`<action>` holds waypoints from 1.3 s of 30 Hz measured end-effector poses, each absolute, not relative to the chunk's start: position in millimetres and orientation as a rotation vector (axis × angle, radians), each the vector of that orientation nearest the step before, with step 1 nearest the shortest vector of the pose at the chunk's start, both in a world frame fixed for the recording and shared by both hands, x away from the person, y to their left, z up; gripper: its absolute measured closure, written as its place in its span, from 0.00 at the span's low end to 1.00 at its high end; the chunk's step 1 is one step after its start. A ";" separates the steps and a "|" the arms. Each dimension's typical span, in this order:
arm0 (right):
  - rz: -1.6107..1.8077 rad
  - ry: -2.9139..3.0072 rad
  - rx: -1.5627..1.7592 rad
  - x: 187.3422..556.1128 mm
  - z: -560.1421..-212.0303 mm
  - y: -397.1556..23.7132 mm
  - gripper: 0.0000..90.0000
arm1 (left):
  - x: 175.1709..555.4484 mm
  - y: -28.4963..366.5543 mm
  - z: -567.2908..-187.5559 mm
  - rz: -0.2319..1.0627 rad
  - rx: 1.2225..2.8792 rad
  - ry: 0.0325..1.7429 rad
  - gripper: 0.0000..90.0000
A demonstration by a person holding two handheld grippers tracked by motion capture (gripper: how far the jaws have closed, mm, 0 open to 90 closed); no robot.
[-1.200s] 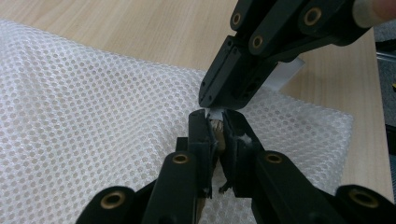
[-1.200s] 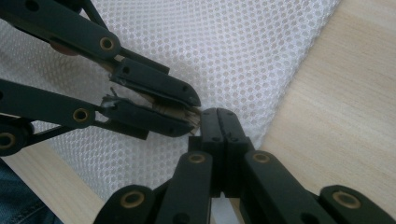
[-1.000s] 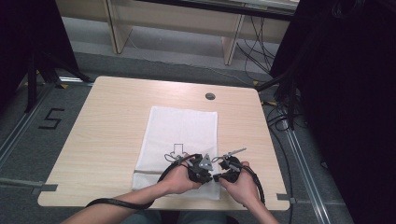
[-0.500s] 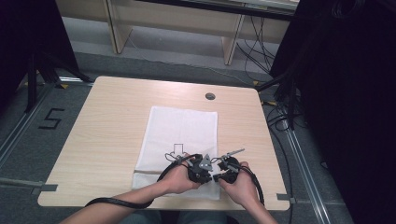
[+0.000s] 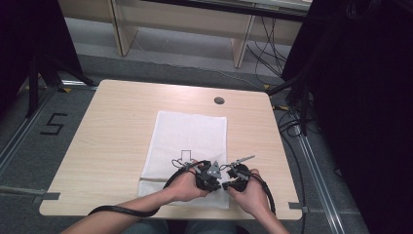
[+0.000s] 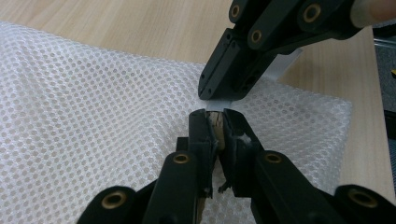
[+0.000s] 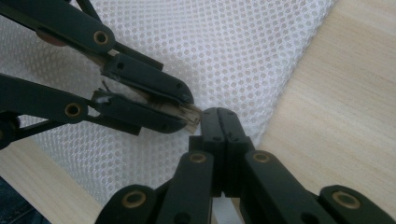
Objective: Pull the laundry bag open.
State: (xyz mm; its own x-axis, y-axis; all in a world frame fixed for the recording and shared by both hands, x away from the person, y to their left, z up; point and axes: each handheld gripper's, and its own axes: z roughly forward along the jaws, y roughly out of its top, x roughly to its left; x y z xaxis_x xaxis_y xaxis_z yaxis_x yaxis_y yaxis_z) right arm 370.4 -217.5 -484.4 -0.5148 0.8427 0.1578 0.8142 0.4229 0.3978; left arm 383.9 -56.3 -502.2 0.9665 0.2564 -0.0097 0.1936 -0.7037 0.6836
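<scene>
We see a white mesh bag [image 5: 187, 146] lying flat on the tabletop [image 5: 117, 126], its near end by the person's edge. Both hands meet over that near end. The left hand-held gripper [image 6: 215, 122] has its 2 jaws nearly closed, pinching a small tan piece at the bag's edge; what exactly it is we cannot tell. The right hand-held gripper [image 7: 219, 122] has its jaws pressed fully together on a thin white strip [image 6: 285, 65], tip just beside the left one's.
</scene>
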 end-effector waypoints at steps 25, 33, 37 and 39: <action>0.681 2.613 1.499 373.9 -484.0 -225.3 1.00 | 385.2 -32.5 -495.0 0.112 2.381 0.331 0.91; 0.660 2.597 1.478 371.6 -483.6 -220.0 1.00 | 381.4 -19.2 -494.4 0.066 2.334 0.415 0.91; 0.639 2.599 1.477 372.3 -483.3 -219.4 1.00 | 379.8 -6.8 -489.4 0.145 2.378 0.354 0.91; 0.650 2.599 1.474 371.9 -483.2 -219.0 1.00 | 380.4 -3.8 -492.0 0.124 2.370 0.371 0.91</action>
